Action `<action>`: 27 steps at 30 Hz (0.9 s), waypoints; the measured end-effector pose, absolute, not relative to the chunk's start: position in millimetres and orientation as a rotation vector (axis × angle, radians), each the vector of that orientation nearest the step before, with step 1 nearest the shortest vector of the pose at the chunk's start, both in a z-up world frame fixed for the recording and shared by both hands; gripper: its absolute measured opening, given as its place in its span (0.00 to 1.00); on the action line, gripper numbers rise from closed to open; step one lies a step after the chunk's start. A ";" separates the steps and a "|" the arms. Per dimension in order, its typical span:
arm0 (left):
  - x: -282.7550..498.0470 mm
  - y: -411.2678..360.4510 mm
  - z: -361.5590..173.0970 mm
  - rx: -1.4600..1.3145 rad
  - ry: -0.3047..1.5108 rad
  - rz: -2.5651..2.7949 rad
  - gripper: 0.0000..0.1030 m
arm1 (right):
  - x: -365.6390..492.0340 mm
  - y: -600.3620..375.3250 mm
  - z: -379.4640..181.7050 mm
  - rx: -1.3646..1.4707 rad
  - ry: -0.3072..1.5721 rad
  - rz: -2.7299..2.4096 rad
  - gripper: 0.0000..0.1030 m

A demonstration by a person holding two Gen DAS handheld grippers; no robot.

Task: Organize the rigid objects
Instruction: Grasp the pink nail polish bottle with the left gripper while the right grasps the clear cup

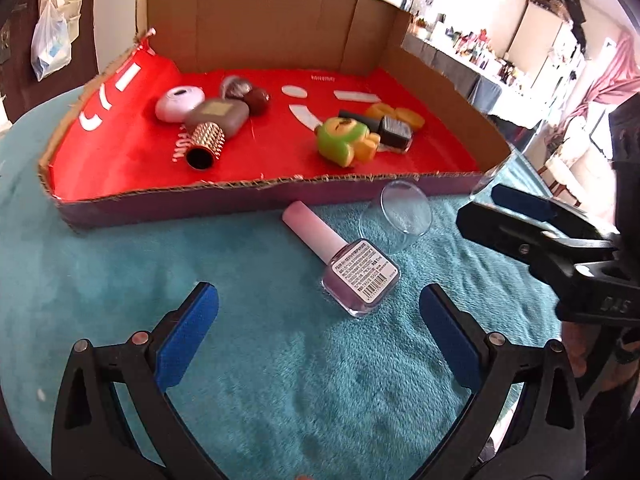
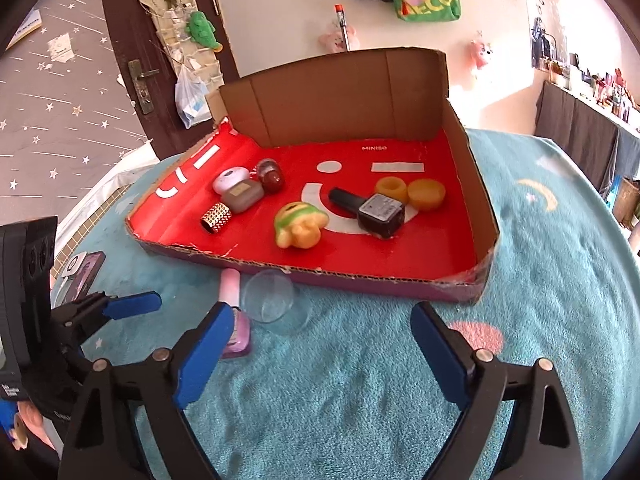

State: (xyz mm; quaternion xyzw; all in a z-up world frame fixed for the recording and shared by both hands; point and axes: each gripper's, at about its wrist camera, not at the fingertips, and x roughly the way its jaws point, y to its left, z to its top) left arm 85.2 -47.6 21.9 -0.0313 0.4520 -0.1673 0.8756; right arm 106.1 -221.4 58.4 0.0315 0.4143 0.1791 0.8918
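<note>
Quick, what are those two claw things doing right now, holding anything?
Left gripper: open, holding nothing; the pink nail polish bottle lies just ahead of it.
Right gripper: open, holding nothing.

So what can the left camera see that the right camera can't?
Only the left wrist view shows the barcode label on the pink bottle, plus a white fridge far back.

Only the right wrist view shows a door handle, a phone lying on the blanket, and a yellow moon on the blanket.

Both show the cardboard tray with toys inside, the pink nail polish bottle and the clear cup lying in front of it. Both grippers, left and right, have open fingers holding nothing.
</note>
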 end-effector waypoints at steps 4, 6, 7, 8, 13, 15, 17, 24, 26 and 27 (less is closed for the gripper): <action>90.8 -60.9 14.9 -0.045 0.960 -0.315 0.99 | 108.6 -223.9 55.8 0.074 0.867 0.365 0.90; 93.6 -67.4 14.0 -0.019 0.956 -0.288 0.99 | 109.7 -225.3 54.6 0.080 0.868 0.360 0.90; 94.6 -69.2 13.3 -0.006 0.953 -0.270 0.99 | 110.0 -225.9 53.8 0.082 0.869 0.358 0.90; 95.7 -70.5 12.3 0.015 0.948 -0.244 0.99 | 110.7 -226.0 52.9 0.085 0.871 0.356 0.90; 93.0 -51.8 10.5 0.038 0.947 -0.234 1.00 | 111.4 -223.8 48.6 0.092 0.880 0.358 0.90; 87.2 -38.8 9.8 0.053 0.940 -0.232 1.00 | 111.5 -218.9 46.8 0.085 0.884 0.369 0.90; 83.4 -26.7 9.6 0.060 0.935 -0.218 1.00 | 111.1 -212.4 46.2 0.071 0.882 0.378 0.87; 80.8 8.2 10.1 -0.019 0.918 -0.159 0.97 | 112.1 -183.1 38.3 -0.001 0.886 0.397 0.79; 81.1 2.1 12.4 -0.014 0.908 -0.187 0.93 | 115.7 -179.0 35.4 -0.002 0.895 0.394 0.76; 82.1 -1.6 13.4 -0.010 0.905 -0.202 0.92 | 117.1 -178.4 34.4 -0.002 0.899 0.392 0.73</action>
